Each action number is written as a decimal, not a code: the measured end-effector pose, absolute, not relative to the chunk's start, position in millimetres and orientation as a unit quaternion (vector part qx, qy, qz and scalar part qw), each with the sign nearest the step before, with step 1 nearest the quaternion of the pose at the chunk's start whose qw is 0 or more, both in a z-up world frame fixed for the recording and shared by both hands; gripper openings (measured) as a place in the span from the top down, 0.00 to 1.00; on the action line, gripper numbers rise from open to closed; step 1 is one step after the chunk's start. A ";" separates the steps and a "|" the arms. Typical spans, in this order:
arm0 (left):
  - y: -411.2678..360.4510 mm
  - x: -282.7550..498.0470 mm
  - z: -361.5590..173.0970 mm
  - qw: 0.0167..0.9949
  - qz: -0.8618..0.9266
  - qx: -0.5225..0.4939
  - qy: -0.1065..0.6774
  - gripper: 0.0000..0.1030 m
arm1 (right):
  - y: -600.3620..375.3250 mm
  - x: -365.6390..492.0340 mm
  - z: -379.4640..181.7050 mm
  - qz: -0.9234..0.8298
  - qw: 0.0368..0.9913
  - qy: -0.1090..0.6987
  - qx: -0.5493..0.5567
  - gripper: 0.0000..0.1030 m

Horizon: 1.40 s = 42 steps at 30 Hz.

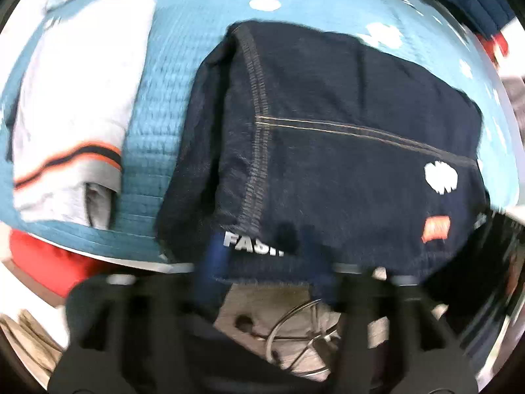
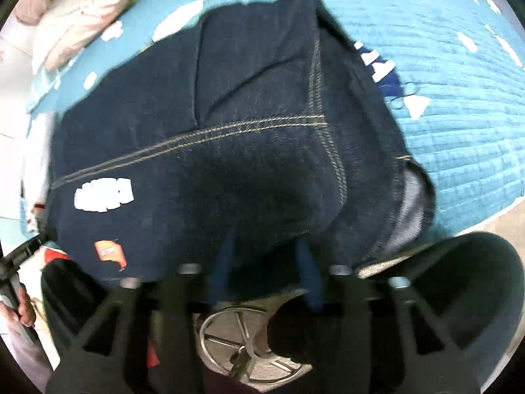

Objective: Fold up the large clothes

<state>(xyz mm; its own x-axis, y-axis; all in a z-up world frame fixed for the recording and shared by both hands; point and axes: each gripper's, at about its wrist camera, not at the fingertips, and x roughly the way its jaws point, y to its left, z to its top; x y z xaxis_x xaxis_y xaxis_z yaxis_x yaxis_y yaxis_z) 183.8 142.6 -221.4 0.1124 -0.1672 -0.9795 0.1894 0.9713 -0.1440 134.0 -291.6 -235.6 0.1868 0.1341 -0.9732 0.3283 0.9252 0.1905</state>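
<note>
A dark navy denim garment (image 1: 344, 151) lies folded into a thick block on a blue quilted bedspread (image 1: 170, 92). It has tan stitching, white print and an orange tag. It also fills the right wrist view (image 2: 236, 138). My left gripper (image 1: 262, 246) has its blue fingers apart at the garment's near edge, one on each side of white lettering. My right gripper (image 2: 265, 252) is also spread at the near edge of the fold. The fingertips of both are partly hidden under the cloth. The frames are blurred.
A folded white garment with orange and black stripes (image 1: 72, 115) lies left of the denim. Red cloth (image 1: 42, 262) hangs below the bed edge. Pink and white bedding (image 2: 72, 10) is piled at the far left. A metal wheel-like base (image 2: 249, 344) stands on the floor below.
</note>
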 end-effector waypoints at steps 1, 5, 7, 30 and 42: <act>142.2 181.7 -211.5 0.757 -0.112 0.025 0.643 0.24 | -295.1 132.9 -228.7 -0.077 0.754 0.628 0.176 0.34; 145.1 185.5 -189.5 0.760 -0.123 0.024 0.638 0.20 | -314.0 134.9 -197.5 -0.078 0.777 0.596 0.189 0.26; 149.5 200.6 -184.9 0.761 -0.133 -0.003 0.635 0.18 | -322.3 142.4 -188.5 -0.073 0.787 0.580 0.196 0.26; 137.4 358.6 -270.1 0.731 -0.086 -0.185 0.652 0.72 | -373.2 276.0 -257.3 -0.054 0.751 0.574 0.321 0.81; 146.3 352.2 -177.7 0.798 -0.102 -0.208 0.556 0.82 | -360.3 268.2 -148.0 -0.009 0.842 0.452 0.295 0.90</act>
<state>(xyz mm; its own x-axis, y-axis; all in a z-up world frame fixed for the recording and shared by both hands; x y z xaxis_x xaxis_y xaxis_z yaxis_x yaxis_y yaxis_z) 352.2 146.3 -177.7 0.3605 -0.3945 -0.8452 -0.0684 0.8925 -0.4457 268.2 -360.3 -148.0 0.5913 0.2510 -0.7664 0.2822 0.8258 0.4882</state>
